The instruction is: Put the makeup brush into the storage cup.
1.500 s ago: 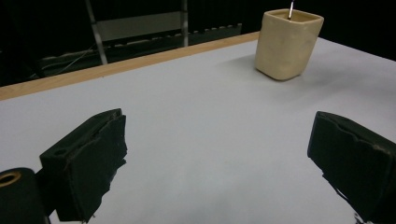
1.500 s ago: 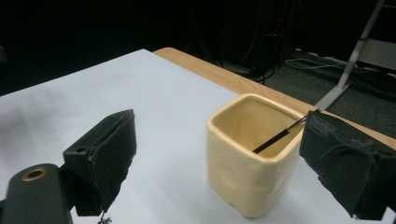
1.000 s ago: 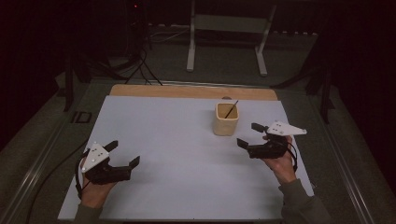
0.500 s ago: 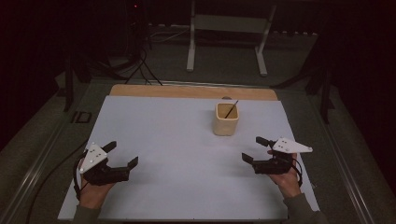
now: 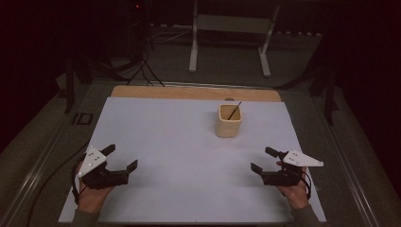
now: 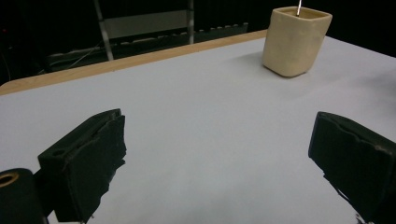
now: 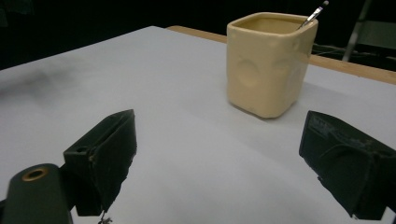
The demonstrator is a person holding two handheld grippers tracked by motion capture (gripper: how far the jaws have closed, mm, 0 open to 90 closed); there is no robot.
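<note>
A cream square cup (image 5: 229,120) stands right of centre on the pale mat (image 5: 189,156); a thin dark stick (image 5: 233,111) leans inside it. The same cup (image 6: 296,40) stands far off at the top right of the left gripper view, and the cup (image 7: 267,63) is closer in the right gripper view, with the stick (image 7: 316,13) poking out. My left gripper (image 5: 121,158) rests open near the front left of the mat, nothing between its jaws. My right gripper (image 5: 264,159) is open at the front right, well in front of the cup and empty.
A wooden strip (image 5: 194,92) edges the far side of the mat. A small dark block (image 5: 83,118) lies off the mat at the left. Beyond the table stand a white metal frame (image 5: 231,35) and cables on the floor (image 5: 142,66).
My right gripper has drawn back from beside the cup toward the front right of the mat, still open. The left gripper has barely moved.
</note>
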